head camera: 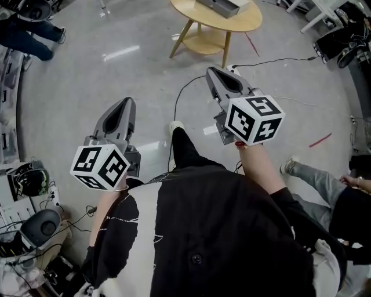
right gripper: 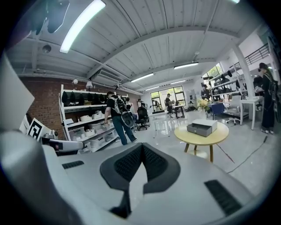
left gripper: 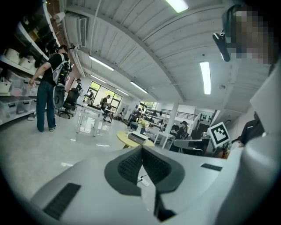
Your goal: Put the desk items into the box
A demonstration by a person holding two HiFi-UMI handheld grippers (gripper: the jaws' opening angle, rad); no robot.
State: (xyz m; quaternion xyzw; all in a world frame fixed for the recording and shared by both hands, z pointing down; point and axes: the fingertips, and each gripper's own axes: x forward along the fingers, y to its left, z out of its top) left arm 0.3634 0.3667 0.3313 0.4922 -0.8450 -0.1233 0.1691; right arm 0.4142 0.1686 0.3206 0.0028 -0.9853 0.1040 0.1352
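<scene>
A round yellow table (head camera: 217, 22) stands on the grey floor ahead of me, with a grey box (head camera: 223, 6) on top. The same table (right gripper: 202, 134) and box (right gripper: 201, 127) show at the right of the right gripper view, and small and far off as table (left gripper: 131, 139) and box (left gripper: 138, 136) in the left gripper view. My left gripper (head camera: 126, 101) and right gripper (head camera: 212, 69) are held in the air well short of the table. Both are shut with nothing between the pads. No desk items are visible.
A black cable (head camera: 272, 60) runs over the floor to a power strip near the table. A person's legs (head camera: 322, 184) are at my right, and gear and cables (head camera: 29, 191) lie at my left. A person (right gripper: 116, 117) stands by storage shelves (right gripper: 83, 123).
</scene>
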